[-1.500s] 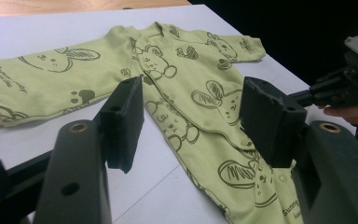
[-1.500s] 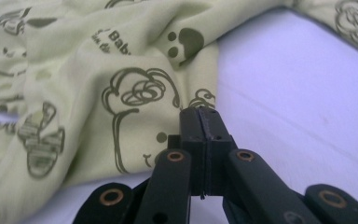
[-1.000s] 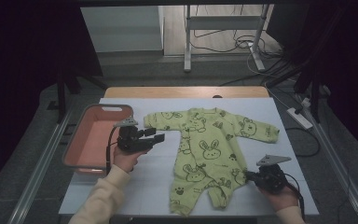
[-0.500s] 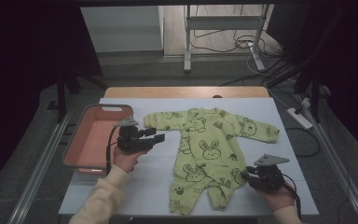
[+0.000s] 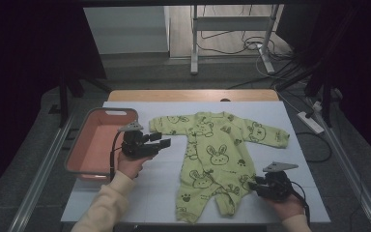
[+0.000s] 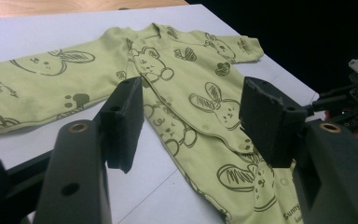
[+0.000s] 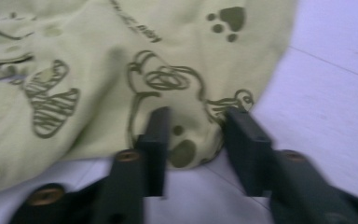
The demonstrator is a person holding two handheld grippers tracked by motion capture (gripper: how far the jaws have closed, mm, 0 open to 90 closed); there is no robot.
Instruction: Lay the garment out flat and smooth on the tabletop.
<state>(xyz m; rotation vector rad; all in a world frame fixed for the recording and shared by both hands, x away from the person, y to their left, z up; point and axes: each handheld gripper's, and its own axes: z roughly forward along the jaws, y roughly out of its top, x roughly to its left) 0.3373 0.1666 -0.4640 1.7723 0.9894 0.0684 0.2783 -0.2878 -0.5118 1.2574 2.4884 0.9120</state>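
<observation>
Item: green baby romper [image 5: 212,159], flat on our white table [image 5: 290,121]. Our left tongs [image 5: 162,140] hover released beside its sleeve. Our right tongs [image 7: 193,140], just closing, bracket a fold of its leg hem; grip unclear.

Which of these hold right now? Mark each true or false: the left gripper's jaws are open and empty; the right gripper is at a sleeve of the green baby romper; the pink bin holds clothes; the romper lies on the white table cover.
1. The left gripper has open, empty jaws. True.
2. The right gripper is at a sleeve of the light green printed baby romper. False: it is at a leg hem, with a fold of cloth between its jaws.
3. The pink plastic bin holds clothes. False: it looks empty.
4. The romper lies on the white table cover. True.
</observation>
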